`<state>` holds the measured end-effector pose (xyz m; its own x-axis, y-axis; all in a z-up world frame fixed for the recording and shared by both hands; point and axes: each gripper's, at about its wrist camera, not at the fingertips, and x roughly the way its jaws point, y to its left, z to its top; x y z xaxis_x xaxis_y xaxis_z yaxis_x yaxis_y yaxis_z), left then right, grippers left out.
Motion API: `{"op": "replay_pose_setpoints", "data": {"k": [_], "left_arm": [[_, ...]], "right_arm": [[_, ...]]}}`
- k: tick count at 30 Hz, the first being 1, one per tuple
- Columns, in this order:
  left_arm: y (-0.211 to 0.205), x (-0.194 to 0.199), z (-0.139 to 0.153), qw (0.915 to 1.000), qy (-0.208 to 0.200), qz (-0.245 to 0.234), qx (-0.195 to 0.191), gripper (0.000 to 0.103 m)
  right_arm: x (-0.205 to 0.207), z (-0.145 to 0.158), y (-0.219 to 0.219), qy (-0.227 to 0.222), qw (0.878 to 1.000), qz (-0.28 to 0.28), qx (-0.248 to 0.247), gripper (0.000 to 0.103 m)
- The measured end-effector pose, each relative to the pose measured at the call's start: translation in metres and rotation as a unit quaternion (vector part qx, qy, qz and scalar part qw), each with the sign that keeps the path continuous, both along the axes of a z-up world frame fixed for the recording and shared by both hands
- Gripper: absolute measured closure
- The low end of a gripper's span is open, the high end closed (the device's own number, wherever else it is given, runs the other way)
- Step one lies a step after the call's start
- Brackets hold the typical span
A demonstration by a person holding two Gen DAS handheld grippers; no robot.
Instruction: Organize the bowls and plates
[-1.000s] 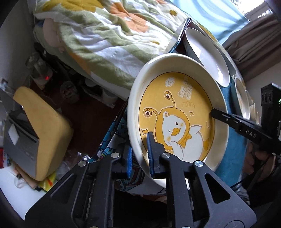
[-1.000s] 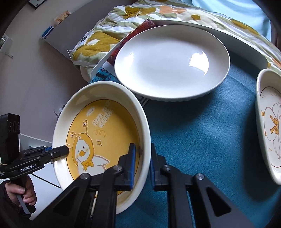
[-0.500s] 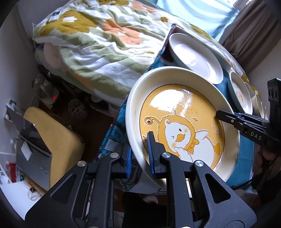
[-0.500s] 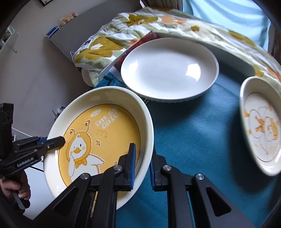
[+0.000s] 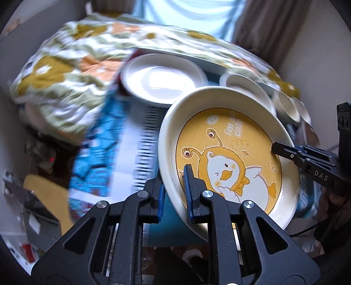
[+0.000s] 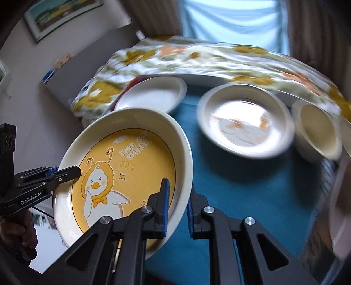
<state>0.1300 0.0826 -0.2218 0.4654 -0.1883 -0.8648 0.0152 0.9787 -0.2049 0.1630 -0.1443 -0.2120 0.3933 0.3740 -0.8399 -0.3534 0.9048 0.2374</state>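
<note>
**Duck plate carried over the teal desk by both grippers**

The desk [image 6: 241, 197] is covered with a teal cloth and serves as the landmark here. Behind it lies a bed heaped with a floral quilt [image 6: 197, 57] in white, mustard and orange, and behind that hang a pale blue curtain [image 6: 232, 19] and a brown curtain [image 5: 263, 28]. To the desk's left a pale wall carries a framed picture [image 6: 59, 15]. Off the desk's left edge, lower down, sit a yellow cushion [image 5: 48, 197] and dark clutter, too blurred to name.

On the desk's far side, near the quilt, rests a plain white plate [image 6: 153, 94]. To its right stands a plate with a faint orange print [image 6: 245, 118], smeared by motion blur, and further right a cream bowl [image 6: 318, 131]. A patterned blue cloth [image 5: 92, 157] hangs at the desk's left edge.

The duck plate [image 6: 131, 166], cream-rimmed with a yellow centre and a cartoon duck, is held tilted above the near left part of the desk, clear of the cloth. The right gripper [image 6: 177, 203] has its jaws clenched on the plate's right rim, one blue pad inside and one outside. The left gripper [image 5: 174, 193] grasps the opposite rim the same way. Each gripper shows in the other's view at the far rim, with a hand [image 6: 19, 232] below the left one.
</note>
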Motion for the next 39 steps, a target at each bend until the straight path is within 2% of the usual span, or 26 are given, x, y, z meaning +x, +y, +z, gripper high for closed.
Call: {"op": "replay_pose_setpoints", "data": {"k": [8,16,26,33,39], "left_arm": [[-0.096,0.001,-0.014,0.9966,0.01,-0.081,-0.016,0.09],[-0.16,0.001,-0.043,0.9934,0.0,-0.114,-0.013,0.09],[-0.18,0.007,-0.072,0.9933,-0.01,-0.115,0.0,0.089],[-0.181,0.004,-0.072,0.9941,-0.013,-0.108,0.002,0.089],[-0.183,0.004,-0.071,0.9932,-0.019,-0.113,0.021,0.086]], "right_arm": [[-0.04,-0.003,-0.09,-0.002,0.996,-0.09,-0.014,0.09],[-0.056,-0.028,-0.155,-0.015,0.99,-0.137,-0.022,0.09],[-0.057,-0.058,-0.175,-0.036,0.988,-0.15,-0.016,0.09],[-0.06,-0.066,-0.179,-0.035,0.989,-0.145,-0.014,0.088],[-0.058,-0.066,-0.179,-0.031,0.988,-0.151,-0.013,0.088]]}}
